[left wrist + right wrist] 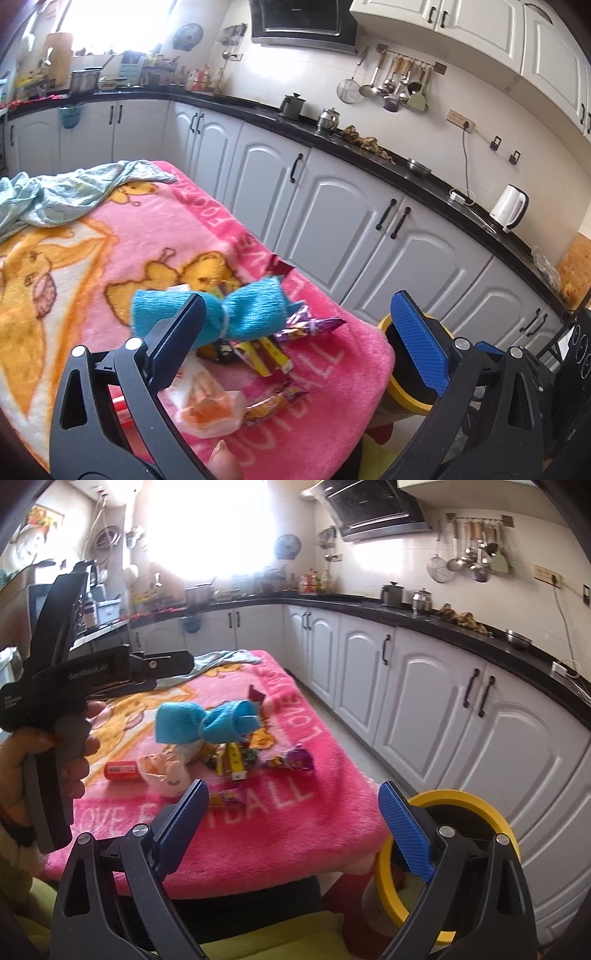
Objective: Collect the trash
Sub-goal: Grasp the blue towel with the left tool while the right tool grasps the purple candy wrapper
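Observation:
A pile of snack wrappers (258, 354) lies on a pink blanket (147, 251) over a table, with a rolled blue cloth (236, 314) on top, a purple wrapper (314, 326), and a clear orange packet (210, 410). My left gripper (303, 339) is open and empty just above the pile. My right gripper (295, 823) is open and empty over the blanket's (258, 823) near edge, short of the pile (232, 760). A red tube (120, 770) and a purple wrapper (295, 760) lie there too. A yellow-rimmed bin (458, 801) stands at the table's right corner, also in the left wrist view (406, 398).
A light blue garment (66, 192) lies at the blanket's far end. White kitchen cabinets (332, 206) with a black counter run along the right and back. The left gripper's body and hand (66, 709) show at the left of the right wrist view.

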Demonstrator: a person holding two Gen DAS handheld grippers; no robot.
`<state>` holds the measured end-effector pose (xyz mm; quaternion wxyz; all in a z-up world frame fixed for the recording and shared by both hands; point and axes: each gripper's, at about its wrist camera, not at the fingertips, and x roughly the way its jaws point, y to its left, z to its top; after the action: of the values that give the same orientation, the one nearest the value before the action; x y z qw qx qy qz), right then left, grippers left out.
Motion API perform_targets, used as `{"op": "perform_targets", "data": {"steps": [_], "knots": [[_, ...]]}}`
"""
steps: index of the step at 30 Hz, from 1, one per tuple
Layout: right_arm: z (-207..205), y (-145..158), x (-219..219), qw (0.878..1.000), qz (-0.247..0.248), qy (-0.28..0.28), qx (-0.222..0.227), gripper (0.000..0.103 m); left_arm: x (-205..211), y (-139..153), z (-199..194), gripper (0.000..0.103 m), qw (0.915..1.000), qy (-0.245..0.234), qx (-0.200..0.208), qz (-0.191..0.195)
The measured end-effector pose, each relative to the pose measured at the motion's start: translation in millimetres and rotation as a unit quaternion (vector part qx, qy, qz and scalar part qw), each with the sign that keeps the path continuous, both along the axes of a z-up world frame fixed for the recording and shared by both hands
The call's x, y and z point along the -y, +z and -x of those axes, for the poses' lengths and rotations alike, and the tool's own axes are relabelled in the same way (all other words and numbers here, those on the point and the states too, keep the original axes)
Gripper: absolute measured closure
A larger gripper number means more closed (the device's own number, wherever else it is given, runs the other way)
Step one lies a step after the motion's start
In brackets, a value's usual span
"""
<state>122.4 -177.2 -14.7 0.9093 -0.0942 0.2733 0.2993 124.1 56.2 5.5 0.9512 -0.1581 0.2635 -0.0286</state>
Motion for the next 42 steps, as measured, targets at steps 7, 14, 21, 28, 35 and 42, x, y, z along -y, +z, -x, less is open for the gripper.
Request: {"op": "perform_targets", "data": {"steps": [7, 14, 21, 28, 35, 42], "knots": [[-3.9, -8.8, -25.2, 1.0, 0.011, 0.028, -0.005, 0.013, -28.5, -8.5, 2.8, 0.011, 0.9994, 0.033, -0.007, 0.004], [-20.4, -17.1, -38.9, 0.999, 0.01, 0.037, -0.018, 0.013, -54.6, -20.2, -0.6, 0.011, 0.9975, 0.065, -0.02, 0.018], [-66.3, -34.0, -48.6, 0.999, 0.023, 0.025, -0.037, 0.013, -82.9, -42.8, -6.4, 0.011, 0.9935, 0.09, -0.045, 0.053], [-114.7, -58.8, -66.5, 0.996, 0.051, 0.046, -0.057, 0.013, -107.0, -62.1, -12.9, 0.011, 0.988, 0.107, -0.061, 0.093], [-147.9, -79.6, -88.0, 0.991, 0.065, 0.082, -0.088, 0.014, -116.9, -84.0, -24.0, 0.011, 0.9824, 0.093, -0.082, 0.14], [-152.9, -92.4, -94.7, 0.981, 0.077, 0.126, -0.124, 0.057, -113.8, -90.4, -27.2, 0.023, 0.9826, 0.064, -0.078, 0.156]]}}
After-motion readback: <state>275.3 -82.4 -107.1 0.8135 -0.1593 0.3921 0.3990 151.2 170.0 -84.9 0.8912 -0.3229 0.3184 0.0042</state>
